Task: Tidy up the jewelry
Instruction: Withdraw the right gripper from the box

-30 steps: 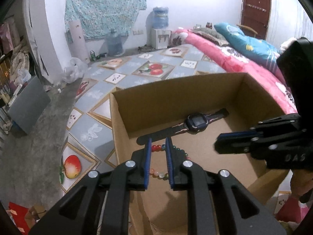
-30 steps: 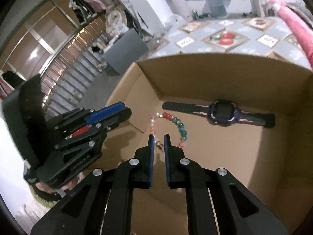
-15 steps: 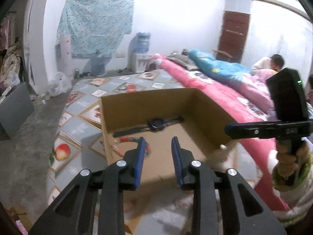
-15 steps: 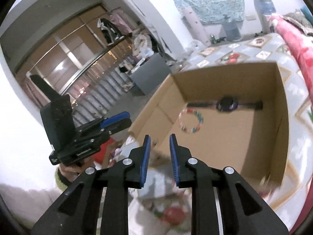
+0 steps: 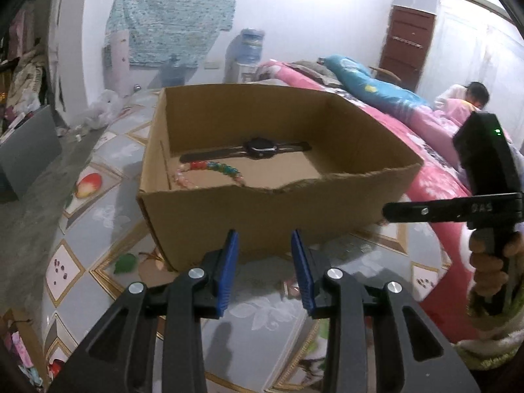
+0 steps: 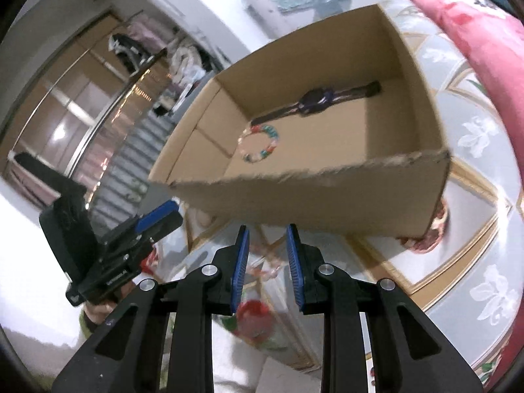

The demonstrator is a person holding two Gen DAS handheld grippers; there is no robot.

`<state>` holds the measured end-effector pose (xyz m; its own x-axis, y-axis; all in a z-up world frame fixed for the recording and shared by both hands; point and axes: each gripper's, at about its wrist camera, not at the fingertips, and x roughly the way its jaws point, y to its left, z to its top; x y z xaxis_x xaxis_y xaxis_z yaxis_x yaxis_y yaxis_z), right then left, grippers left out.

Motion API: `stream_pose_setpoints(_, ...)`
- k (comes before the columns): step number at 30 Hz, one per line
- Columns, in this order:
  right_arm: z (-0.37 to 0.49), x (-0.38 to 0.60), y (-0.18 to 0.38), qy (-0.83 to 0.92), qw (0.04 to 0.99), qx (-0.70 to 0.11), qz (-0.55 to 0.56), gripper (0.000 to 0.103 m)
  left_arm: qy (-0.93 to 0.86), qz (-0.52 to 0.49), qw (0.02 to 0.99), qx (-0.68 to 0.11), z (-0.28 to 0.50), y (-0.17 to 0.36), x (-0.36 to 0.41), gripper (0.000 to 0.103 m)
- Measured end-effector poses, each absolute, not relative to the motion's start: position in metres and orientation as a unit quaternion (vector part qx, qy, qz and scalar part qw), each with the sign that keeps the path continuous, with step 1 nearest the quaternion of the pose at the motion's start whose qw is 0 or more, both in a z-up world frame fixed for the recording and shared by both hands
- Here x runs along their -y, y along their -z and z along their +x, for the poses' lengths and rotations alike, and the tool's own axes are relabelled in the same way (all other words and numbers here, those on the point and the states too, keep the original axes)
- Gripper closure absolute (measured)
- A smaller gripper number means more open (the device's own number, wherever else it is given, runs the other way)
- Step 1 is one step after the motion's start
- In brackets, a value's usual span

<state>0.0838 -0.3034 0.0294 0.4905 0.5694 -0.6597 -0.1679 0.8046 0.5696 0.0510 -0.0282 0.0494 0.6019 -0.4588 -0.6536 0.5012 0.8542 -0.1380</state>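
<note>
An open cardboard box [image 5: 262,216] [image 6: 311,203] stands on the patterned floor mat. Inside it lie a dark wristwatch [image 5: 260,145] [image 6: 316,98], strap stretched flat along the far wall, and a ring of coloured beads, a bracelet [image 5: 216,167] [image 6: 273,134], just in front of it. My left gripper [image 5: 264,239] [image 6: 170,214] hangs outside the box's near wall, its jaws opening with nothing between them. My right gripper [image 6: 267,232] [image 5: 388,211] is also outside the near wall, to the right, open and empty.
A bed with a pink blanket [image 5: 432,177] runs along the right of the box, with a person [image 5: 475,93] at its far end. A water dispenser [image 5: 250,52] stands at the back wall. A grey case [image 5: 26,150] sits on the left floor.
Both grippers have drawn back out of the box to outside its near wall and parted their jaws. The bracelet stays on the box floor by the watch.
</note>
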Motion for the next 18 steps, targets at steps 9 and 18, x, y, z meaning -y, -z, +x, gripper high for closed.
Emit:
stream_pose_setpoints(9,0.091,0.309,-0.024,-0.218,0.836,-0.446,0.233,0.078,0.252,0.028,0.902,-0.350,0.060,-0.048,0.026,0.071)
stream_pose_setpoints(18,0.085,0.311,-0.023,-0.215,0.841,-0.439,0.233,0.078,0.251,0.019,0.905,-0.343,0.065,-0.047,0.027,0.071)
